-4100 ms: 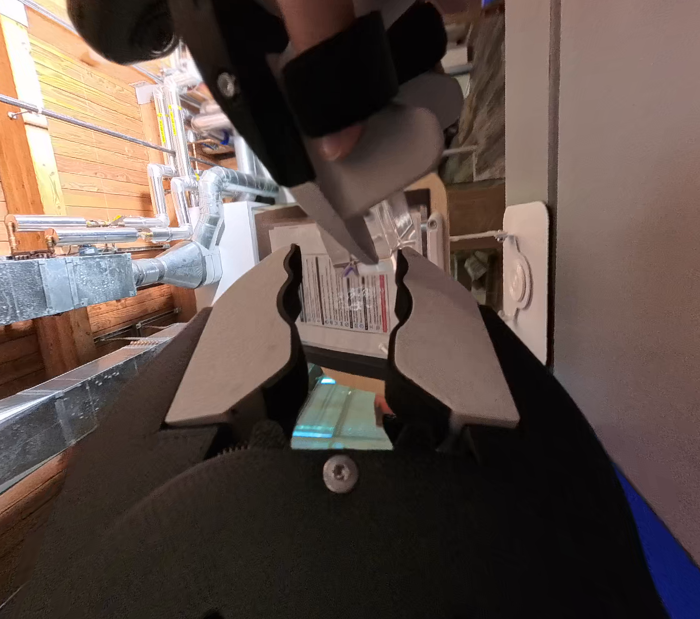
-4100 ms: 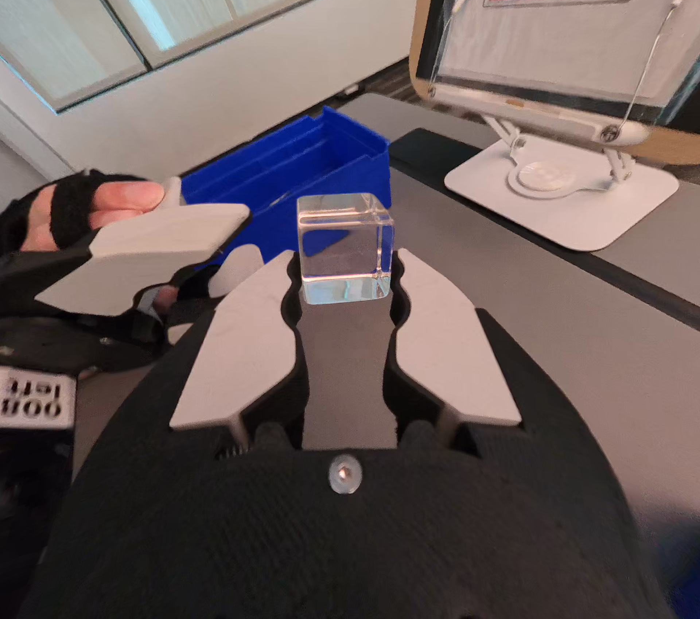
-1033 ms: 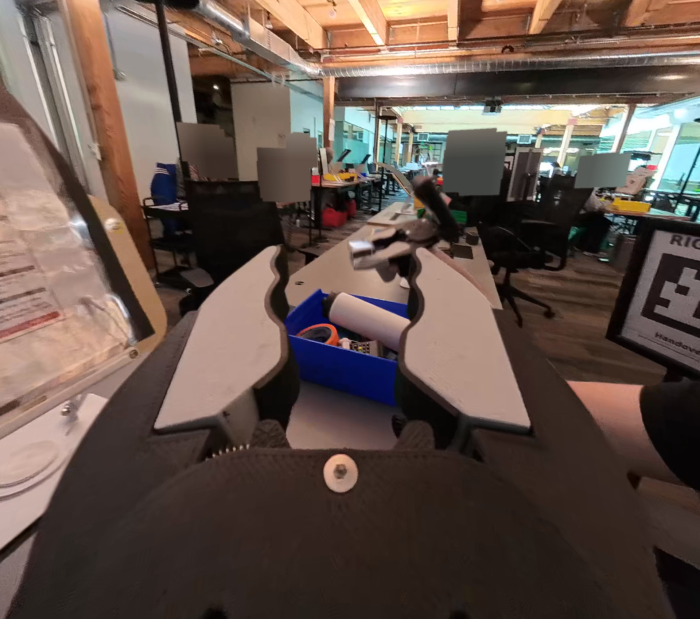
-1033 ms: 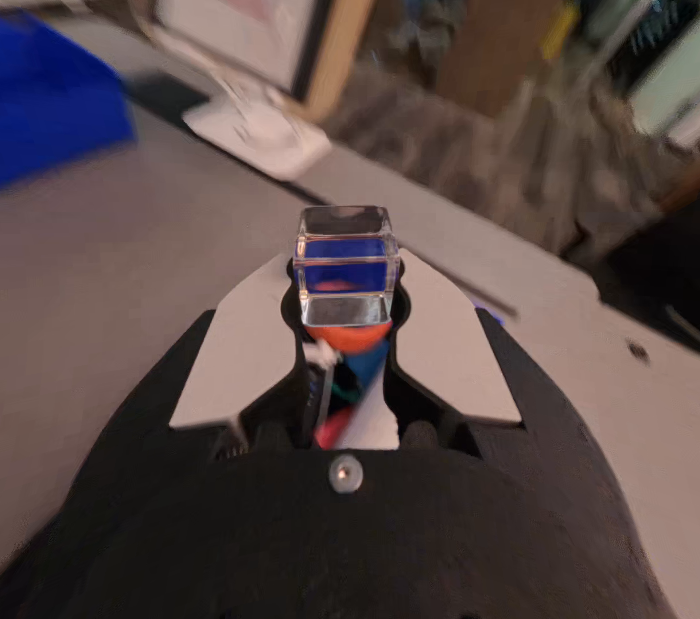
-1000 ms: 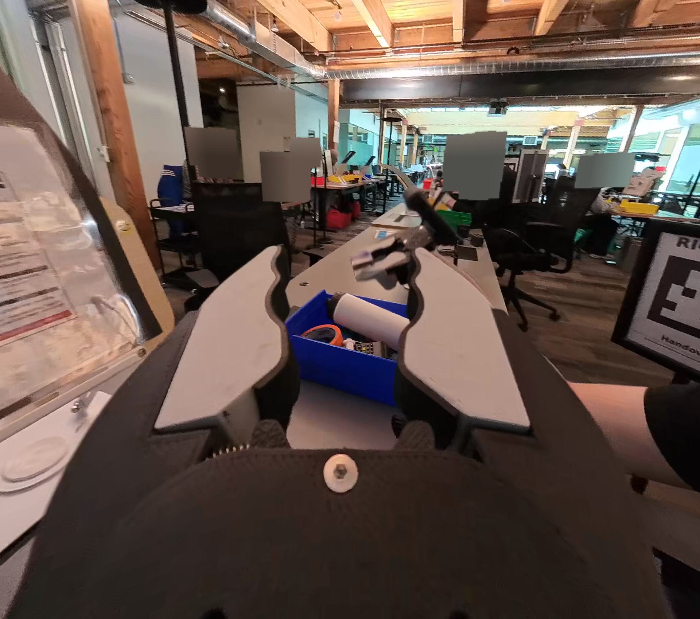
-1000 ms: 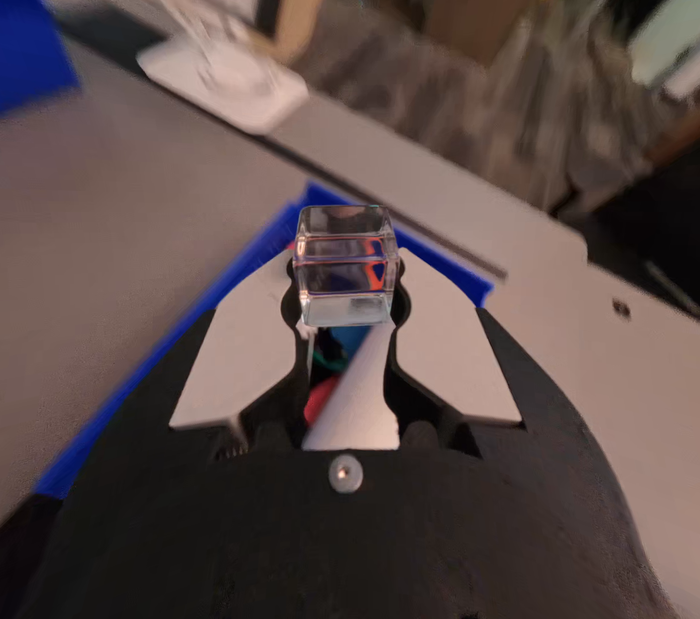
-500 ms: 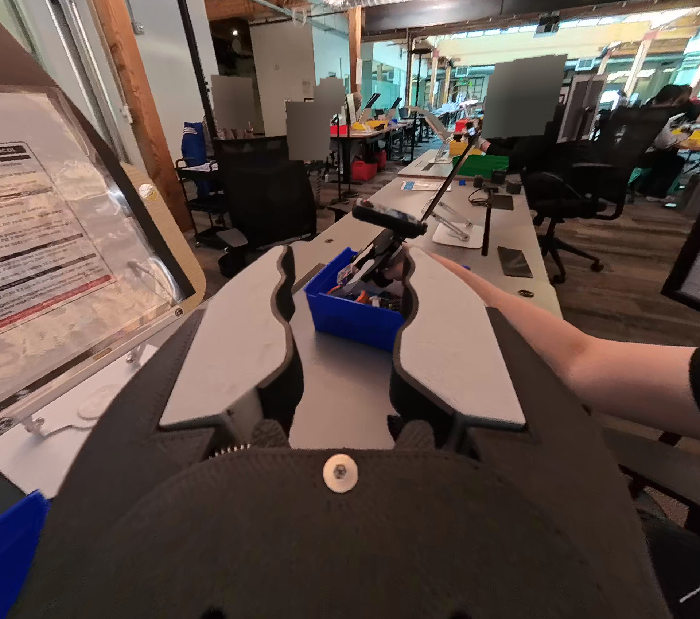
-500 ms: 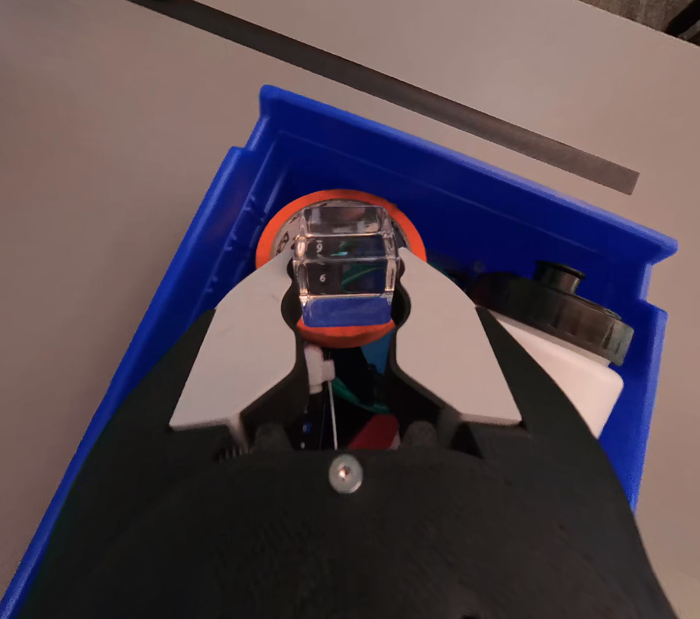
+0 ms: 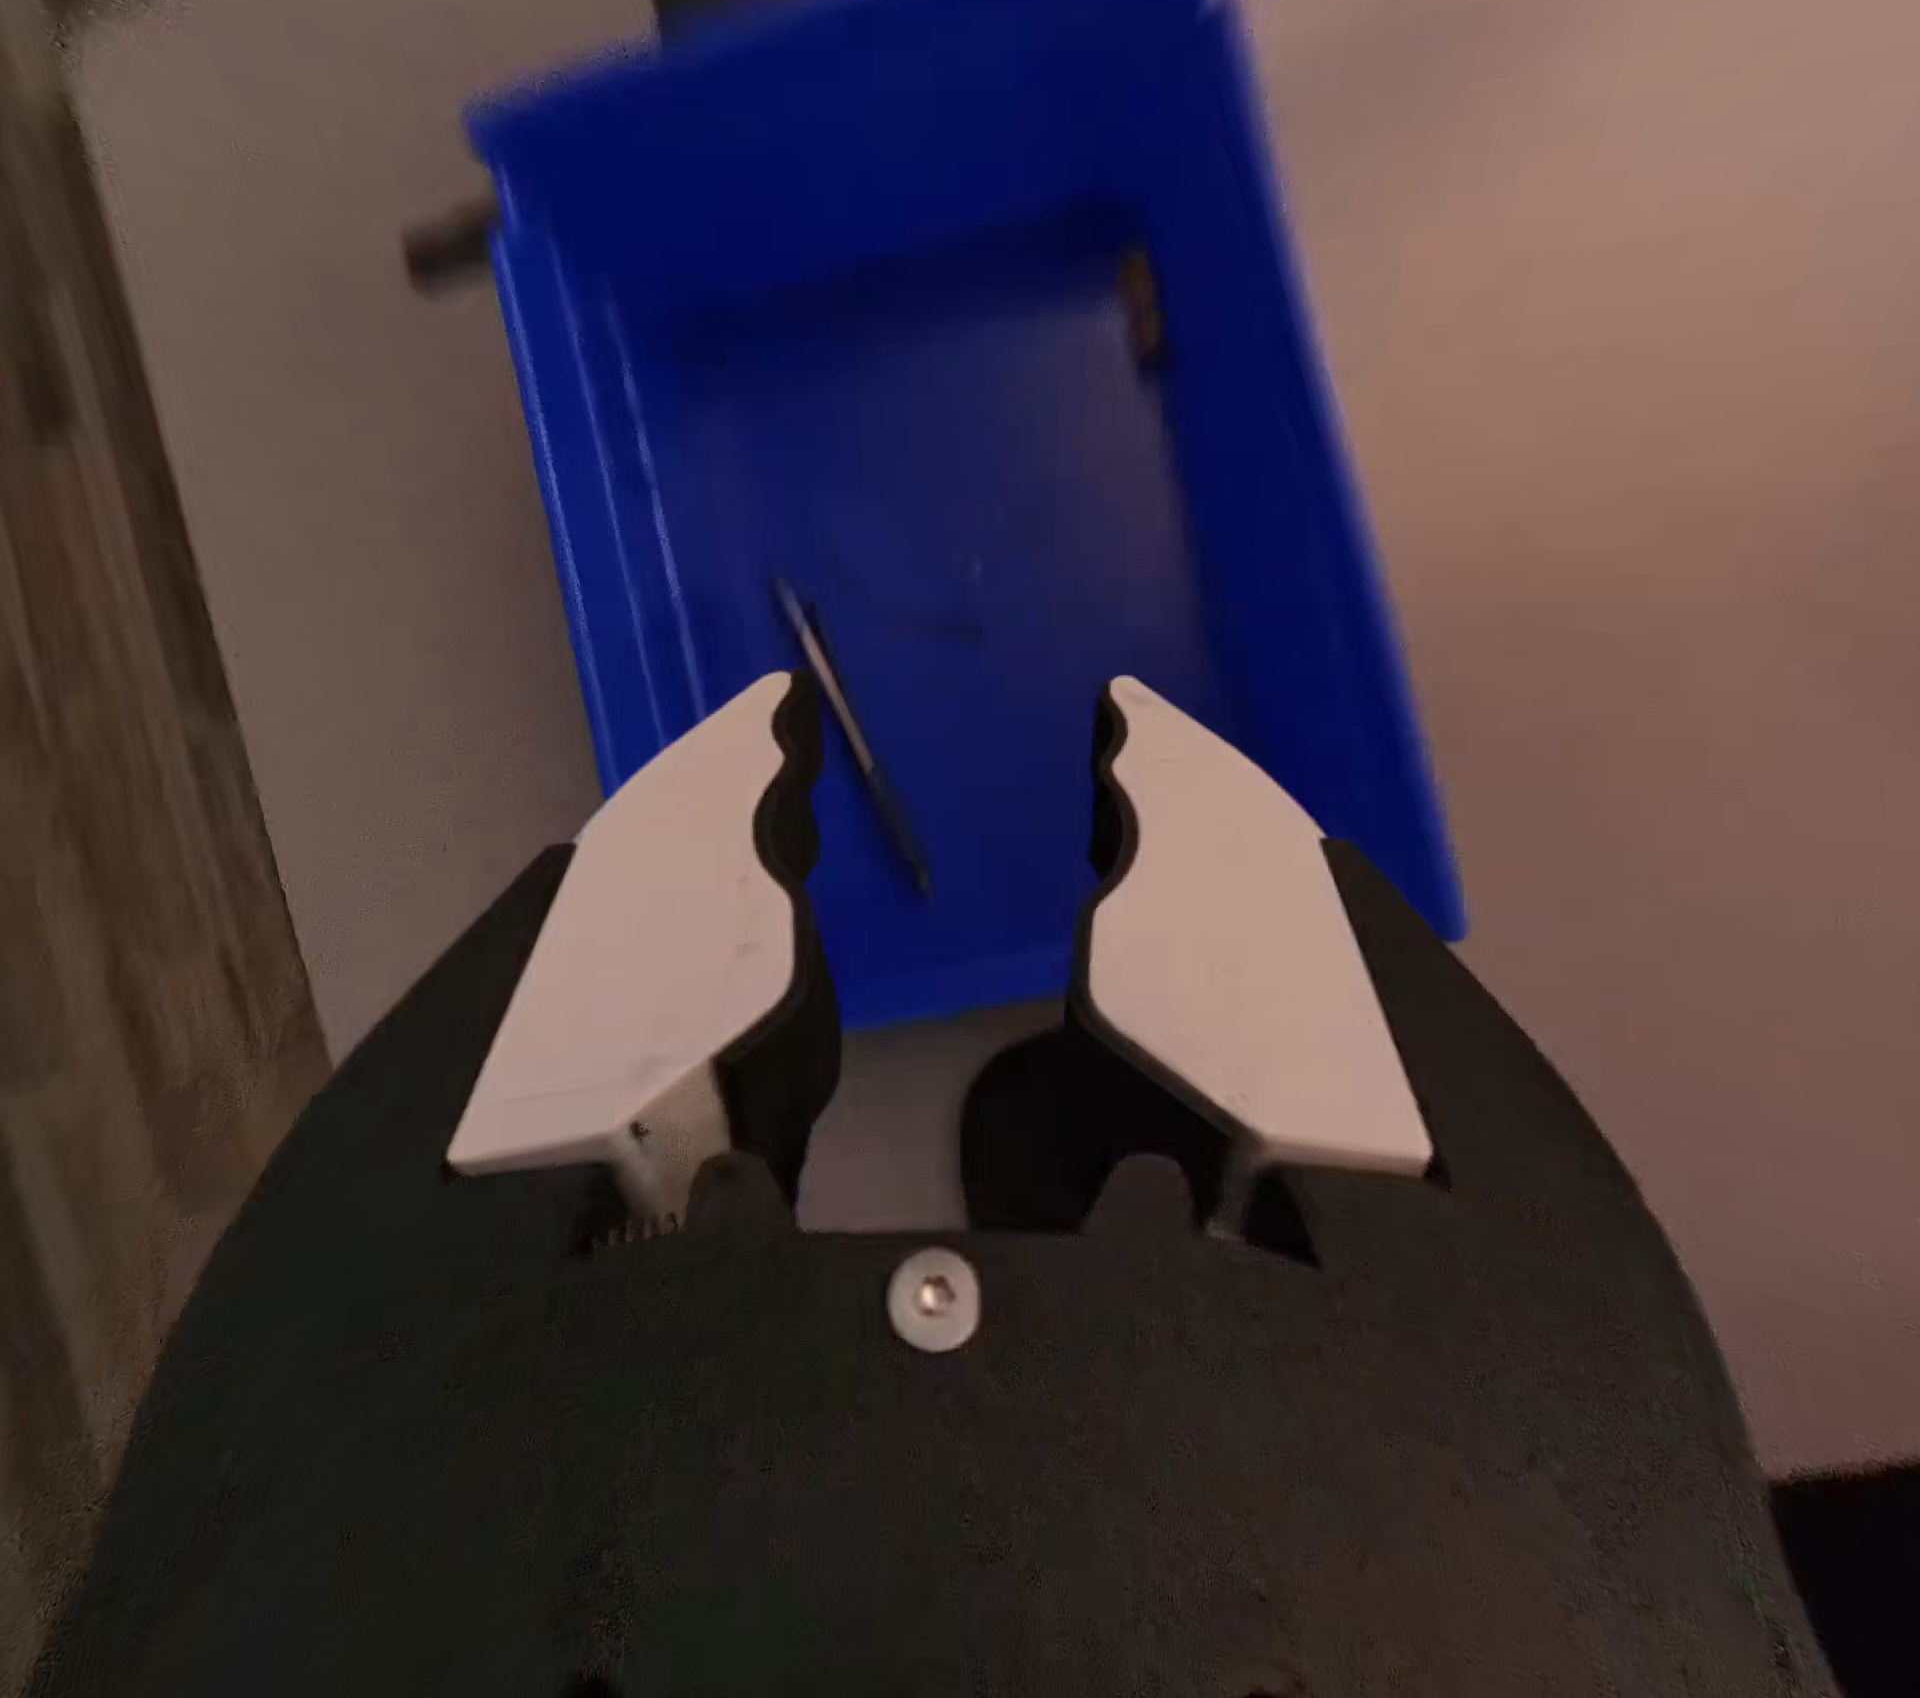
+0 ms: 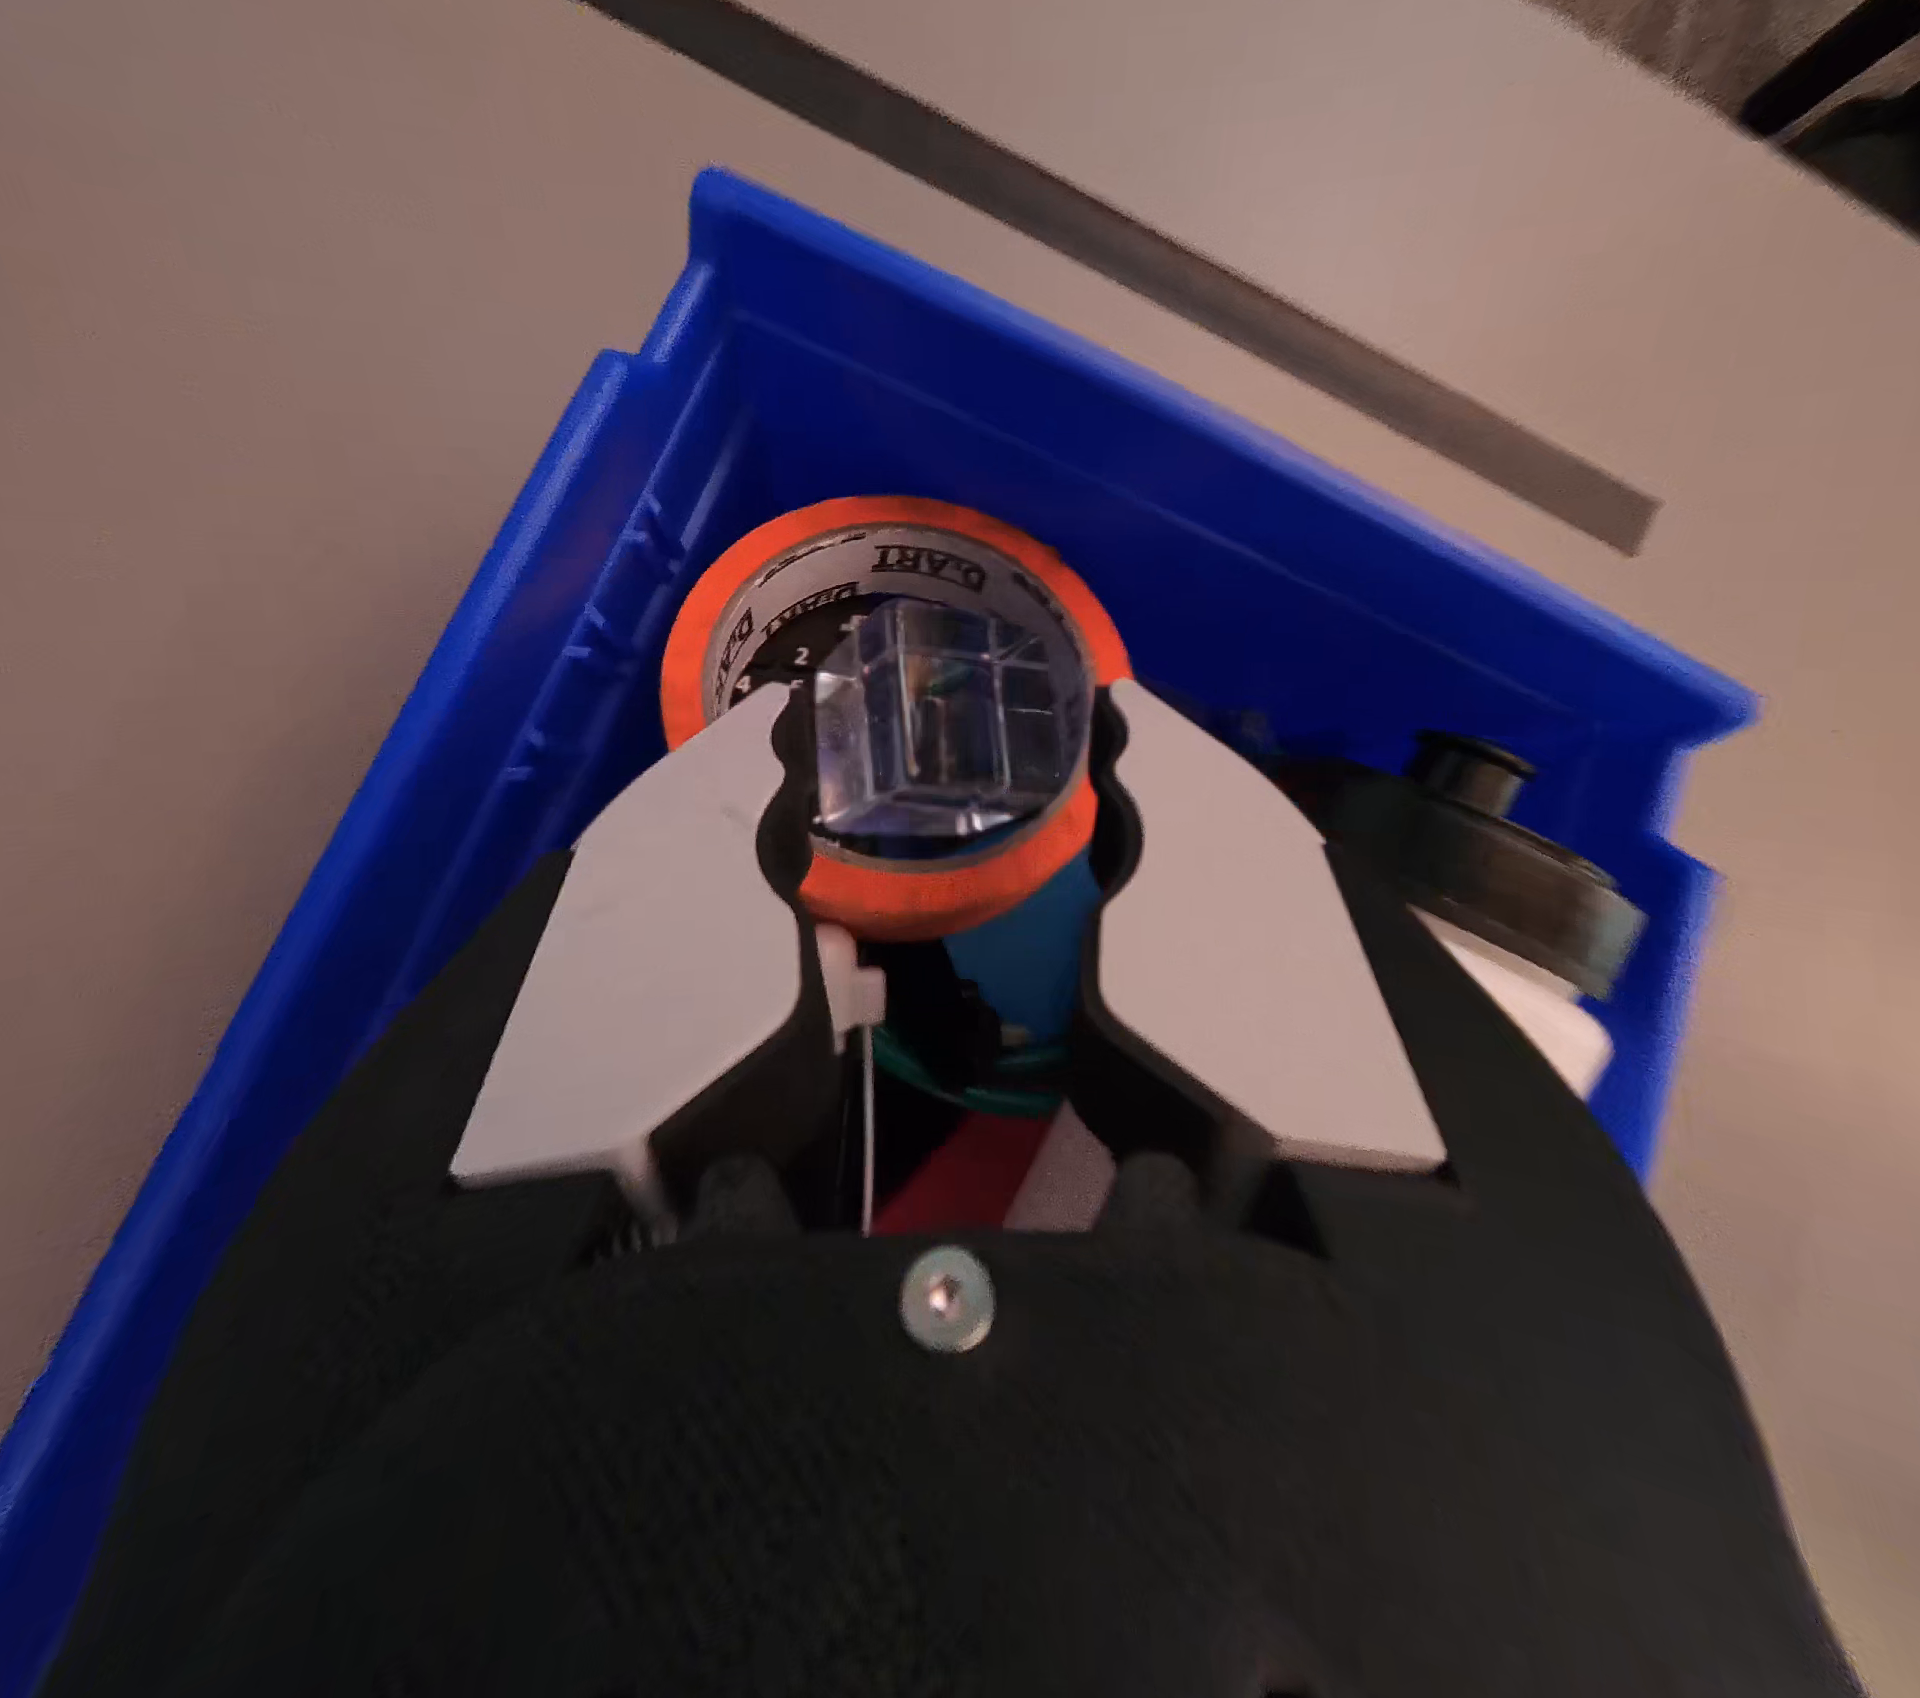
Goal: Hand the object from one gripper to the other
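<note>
Left gripper [image 9: 948, 692] is spread wide with nothing in it, over a blue bin [image 9: 1340, 443] holding one thin dark rod [image 9: 852, 739]; that view's blurry. Only the right wrist view shows a second blue bin [image 10: 1195, 443]: right gripper [image 10: 943, 698] also spread, the clear cube [image 10: 935, 718] loose just past its tips, on an orange tape roll [image 10: 925, 895] with lettering on its core, one black-capped white bottle [image 10: 1496, 879] to the right.

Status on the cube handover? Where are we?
Done: clear cube lies tilted on the orange tape roll in the cluttered blue bin, free of both grippers. In hand: nothing; right gripper open above it, left gripper open over a second blue bin holding a thin dark stick. Left: probably withdraw; the handover itself isn't shown.
</note>
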